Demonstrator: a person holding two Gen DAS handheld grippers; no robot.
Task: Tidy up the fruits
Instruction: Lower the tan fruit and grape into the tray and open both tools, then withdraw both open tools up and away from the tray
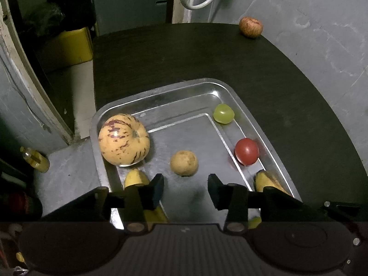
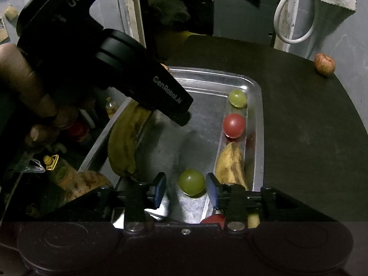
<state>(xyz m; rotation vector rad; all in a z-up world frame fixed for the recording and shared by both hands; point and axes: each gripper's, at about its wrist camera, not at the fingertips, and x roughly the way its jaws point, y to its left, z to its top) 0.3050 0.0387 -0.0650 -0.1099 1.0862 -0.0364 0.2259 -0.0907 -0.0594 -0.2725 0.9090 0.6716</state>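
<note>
Both grippers are hanging over the shallow steel tray (image 1: 161, 96) on the dark round table (image 1: 276, 80), and both are pointing steeply down.

The left gripper (image 1: 185, 189) is standing with its jaws apart and nothing between them; the small round tan fruit (image 1: 184, 162) is lying just ahead of the fingertips, free on the tray floor. The right gripper (image 2: 185, 189) is also standing released: the green round fruit (image 2: 191, 182) is sitting between its jaws, very near to the right pad, but the pads are not seeming to press it.

The step in hand is probably the letting go of fruits inside the tray. To do it well, each hand should be lifting straight up, so that the pads are not pushing the round fruits, which are rolling easily on steel.

In the right wrist view the person's hand (image 2: 27, 92) is holding the left gripper's black body above the tray's left side.

The large cream melon with purple streaks (image 1: 124, 139), another green fruit (image 1: 223, 113), the red round fruit (image 1: 246, 151) and the bananas (image 2: 125, 142) are already lying in the tray. One reddish apple (image 1: 250, 27) is remaining at the far table edge, well apart.
</note>
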